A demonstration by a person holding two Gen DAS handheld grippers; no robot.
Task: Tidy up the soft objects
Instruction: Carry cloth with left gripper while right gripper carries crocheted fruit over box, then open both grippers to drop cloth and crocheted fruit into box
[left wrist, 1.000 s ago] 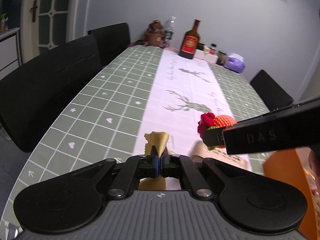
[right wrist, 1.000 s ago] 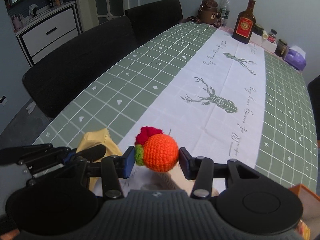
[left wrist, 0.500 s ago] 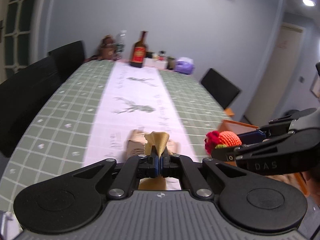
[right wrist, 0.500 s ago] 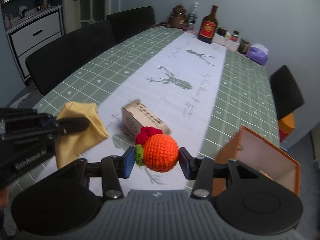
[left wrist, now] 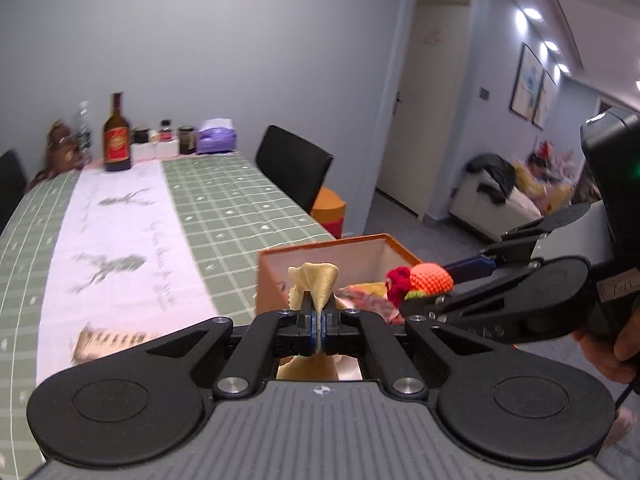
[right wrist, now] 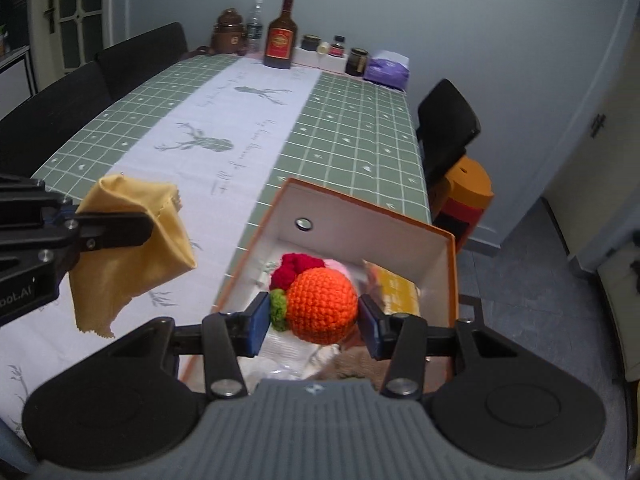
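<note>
Left tongs [left wrist: 320, 322] are clenched on one yellow cloth [right wrist: 132, 256], limp and light, pinched at a bunched fold, hanging over the worktop [right wrist: 352, 128] at nine o'clock of the orange box [right wrist: 450, 280]. Right tongs [right wrist: 314, 324] grasp one squashy crocheted orange ball [right wrist: 322, 306] across its middle, above the box.

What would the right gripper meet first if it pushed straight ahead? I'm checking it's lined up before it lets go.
Likely the orange box's white far wall: the right gripper, shut on the crocheted orange ball, hangs over its open top. Depth is unclear.
</note>
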